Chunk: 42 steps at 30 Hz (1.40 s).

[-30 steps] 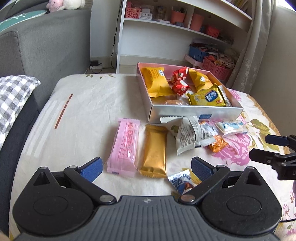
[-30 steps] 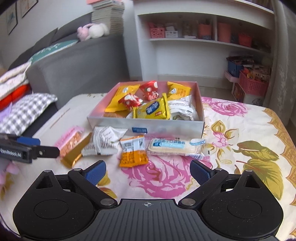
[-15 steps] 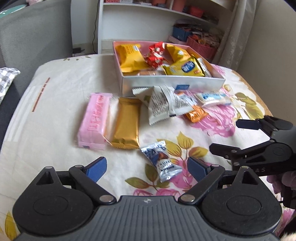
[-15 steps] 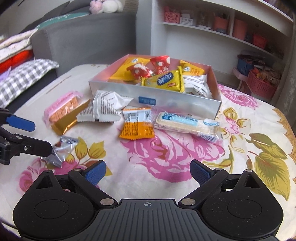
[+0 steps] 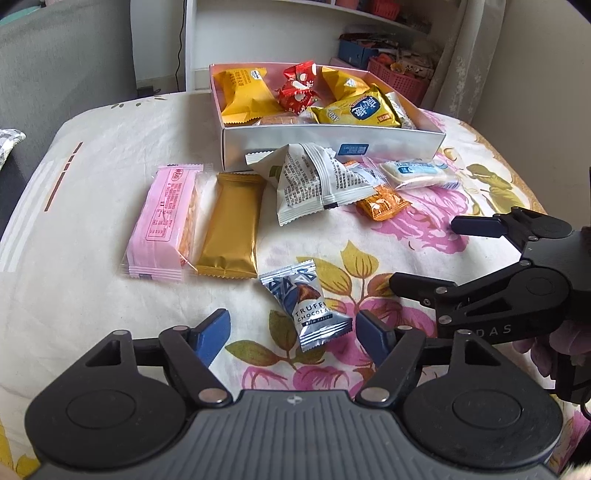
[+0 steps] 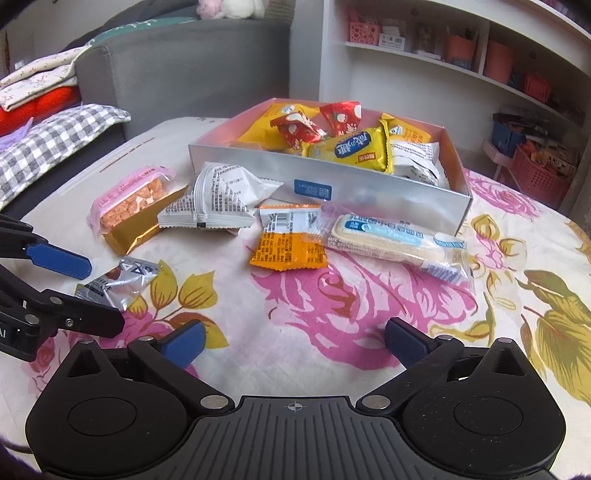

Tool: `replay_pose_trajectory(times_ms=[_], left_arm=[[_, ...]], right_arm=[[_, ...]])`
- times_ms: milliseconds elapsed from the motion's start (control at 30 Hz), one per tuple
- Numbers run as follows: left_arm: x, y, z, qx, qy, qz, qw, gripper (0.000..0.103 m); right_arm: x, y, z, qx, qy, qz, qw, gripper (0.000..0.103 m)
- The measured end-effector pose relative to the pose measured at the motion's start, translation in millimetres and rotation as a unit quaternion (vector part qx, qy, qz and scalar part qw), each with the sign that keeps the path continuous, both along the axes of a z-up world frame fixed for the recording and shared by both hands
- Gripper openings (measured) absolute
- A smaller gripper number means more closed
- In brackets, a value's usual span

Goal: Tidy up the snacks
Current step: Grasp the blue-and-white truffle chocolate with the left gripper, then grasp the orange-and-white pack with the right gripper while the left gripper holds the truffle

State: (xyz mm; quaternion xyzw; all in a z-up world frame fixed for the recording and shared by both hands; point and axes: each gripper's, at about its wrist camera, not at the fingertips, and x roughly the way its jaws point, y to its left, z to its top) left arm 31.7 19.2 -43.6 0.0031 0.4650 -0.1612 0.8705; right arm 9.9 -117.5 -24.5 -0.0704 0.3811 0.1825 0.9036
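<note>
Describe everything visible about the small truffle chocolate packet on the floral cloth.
The truffle chocolate packet is a small silver-and-blue foil pillow pack with crimped ends, printed with a chocolate picture and the words TRUFFLE CHOCOLATE. Sealed, it lies flat and skewed on the floral cloth, apart from the other snacks. The left gripper has been closing, its blue pads flanking the packet's near end without visibly pressing it.

This is a room in a home, most likely a living room or bedroom. A grey sofa stands behind the table with a checked cushion, folded bedding and a soft toy on it, and white shelves hold small pots and baskets, with a pink basket on the floor below. A flowered cloth covers the table, and a lace curtain hangs by the wall.
</note>
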Motion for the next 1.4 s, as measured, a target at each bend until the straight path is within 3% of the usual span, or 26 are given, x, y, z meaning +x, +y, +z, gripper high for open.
replay_pose_trajectory(times_ms=[100, 367, 500, 633, 867, 1200, 1400], left_arm=[[0, -1, 0, 0.001, -0.005, 0.003, 1.0000, 0.054], [2, 2, 1, 0.004, -0.008, 0.015, 0.9998, 0.034], [4, 7, 2, -0.009, -0.002, 0.024, 0.9997, 0.033], [4, 8, 2, -0.012, -0.003, 0.024, 0.9996, 0.033], [4, 9, 1, -0.020, -0.003, 0.024, 0.9995, 0.033], [-1, 8, 1, -0.025, -0.011, -0.002, 0.9996, 0.033], [-7, 0, 0, -0.005, -0.026, -0.043, 0.9987, 0.034]], right_arm=[[9, 4, 2, -0.004, 0.010, -0.005, 1.000, 0.103], [19, 16, -2, 0.008, -0.016, 0.003, 1.000, 0.103], [23, 23, 0, 0.014, -0.020, 0.008, 1.000, 0.100], [26, 27, 3, 0.019, -0.028, 0.004, 0.999, 0.089], [31, 22, 6, 0.020, -0.040, -0.020, 0.999, 0.049], [19, 12, 14, 0.039, -0.015, -0.001, 0.999, 0.048], [5, 5, 14, 0.028, -0.002, 0.010, 1.000, 0.048]])
